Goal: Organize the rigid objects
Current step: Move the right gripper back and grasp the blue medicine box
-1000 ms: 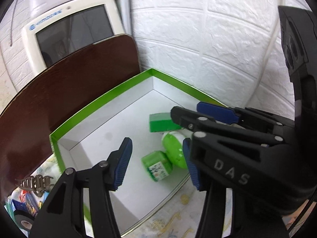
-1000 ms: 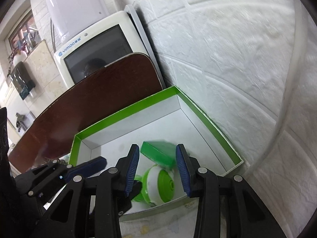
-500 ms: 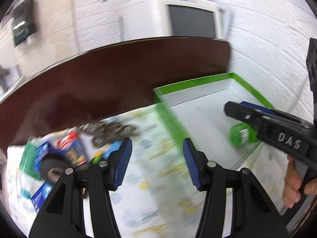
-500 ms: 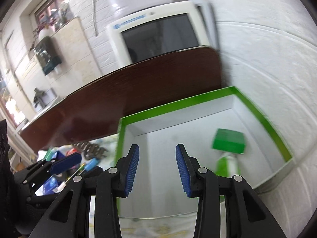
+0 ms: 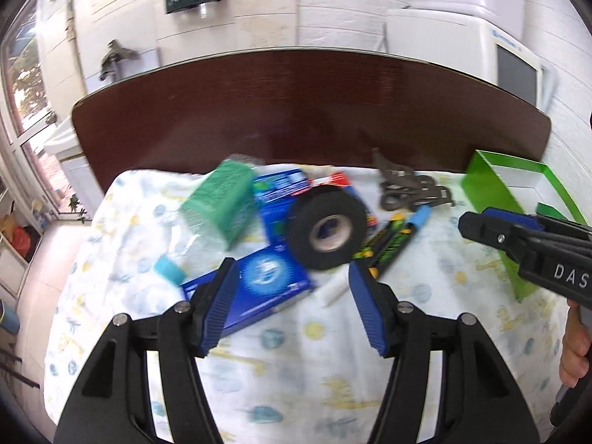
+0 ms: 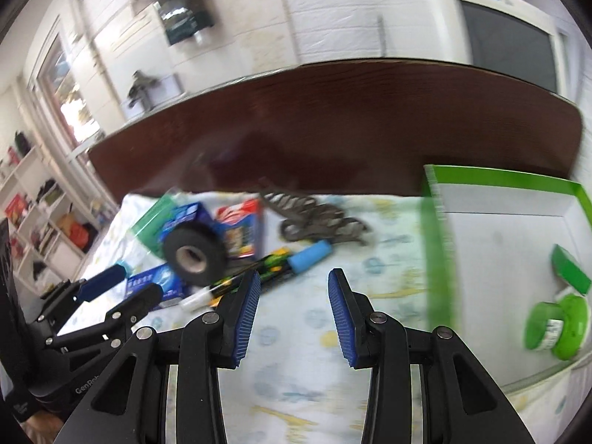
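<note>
On a patterned cloth (image 5: pixel 281 370) lies a pile: a black tape roll (image 5: pixel 325 227) on a blue box (image 5: pixel 259 288), a green packet (image 5: pixel 222 199), a black-green marker with a blue cap (image 5: pixel 392 244) and grey metal clips (image 5: pixel 410 188). My left gripper (image 5: pixel 292 296) hovers over the blue box just short of the roll, its jaws opening and pressing on nothing. My right gripper (image 6: pixel 294 296) is open and empty above bare cloth, near the marker (image 6: pixel 281 262) and the tape roll (image 6: pixel 194 255). The green-rimmed box (image 6: pixel 436 240) at the right holds a green carton (image 6: pixel 569 266) and a green jar (image 6: pixel 544 325).
A dark wooden board (image 5: pixel 310 111) stands behind the cloth, with a white monitor (image 6: pixel 499 26) beyond it. The right gripper (image 5: pixel 488 222) shows at the right edge of the left wrist view, a hand (image 5: pixel 573 347) below it. Shelves (image 6: pixel 33 214) stand far left.
Both views have swung left, away from the green-rimmed box and onto the pile on the cloth. The left jaws stand wider than before. The right jaws keep the same gap.
</note>
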The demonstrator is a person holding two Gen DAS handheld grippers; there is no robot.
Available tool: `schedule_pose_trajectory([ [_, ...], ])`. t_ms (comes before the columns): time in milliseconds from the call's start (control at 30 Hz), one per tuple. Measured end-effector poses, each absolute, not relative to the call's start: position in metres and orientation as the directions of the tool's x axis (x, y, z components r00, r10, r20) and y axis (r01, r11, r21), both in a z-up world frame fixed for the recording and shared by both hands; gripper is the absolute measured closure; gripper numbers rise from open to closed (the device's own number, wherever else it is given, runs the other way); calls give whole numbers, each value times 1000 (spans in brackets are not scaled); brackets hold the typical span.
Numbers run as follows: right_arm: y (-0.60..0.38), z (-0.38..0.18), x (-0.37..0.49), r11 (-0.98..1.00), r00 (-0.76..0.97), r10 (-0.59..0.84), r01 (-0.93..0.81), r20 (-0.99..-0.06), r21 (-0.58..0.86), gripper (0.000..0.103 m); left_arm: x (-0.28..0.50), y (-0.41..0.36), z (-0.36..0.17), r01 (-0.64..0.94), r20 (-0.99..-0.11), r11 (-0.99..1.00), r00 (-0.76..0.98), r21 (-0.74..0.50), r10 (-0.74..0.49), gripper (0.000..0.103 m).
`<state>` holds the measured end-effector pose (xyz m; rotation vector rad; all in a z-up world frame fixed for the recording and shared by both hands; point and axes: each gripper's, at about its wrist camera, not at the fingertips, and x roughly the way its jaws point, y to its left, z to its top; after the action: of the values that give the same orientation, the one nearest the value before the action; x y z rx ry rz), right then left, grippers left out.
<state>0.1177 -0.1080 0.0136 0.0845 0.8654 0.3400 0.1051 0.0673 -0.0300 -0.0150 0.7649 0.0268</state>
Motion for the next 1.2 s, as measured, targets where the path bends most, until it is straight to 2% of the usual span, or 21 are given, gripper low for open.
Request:
schedule_pose_trajectory([
  [200,-44,-2,120,915,524,364,-356,-770,190,63,96,115,-45,-127,-697,991,715,-49,57,42],
  [433,7,-23,128,892,437,389,-400,-811,213,63,95,158,-66,-163,-727,980,686,-117,27,41],
  [800,39,-35,145,885,398,393,-407,-829,225,63,105,170,-88,-79,-738,971,665,-226,-118,42],
  [1000,47,-45,150,885,356,389,-400,-850,238,63,102,165,-87,-11,-725,970,666,-244,-175,42],
  [1133,53,-51,154,884,337,389,-398,-858,244,63,107,166,-93,-20,-736,966,651,-260,-185,42],
  [1200,55,-53,156,881,333,397,-398,-855,254,59,109,166,-94,-18,-728,961,657,-276,-197,42],
])
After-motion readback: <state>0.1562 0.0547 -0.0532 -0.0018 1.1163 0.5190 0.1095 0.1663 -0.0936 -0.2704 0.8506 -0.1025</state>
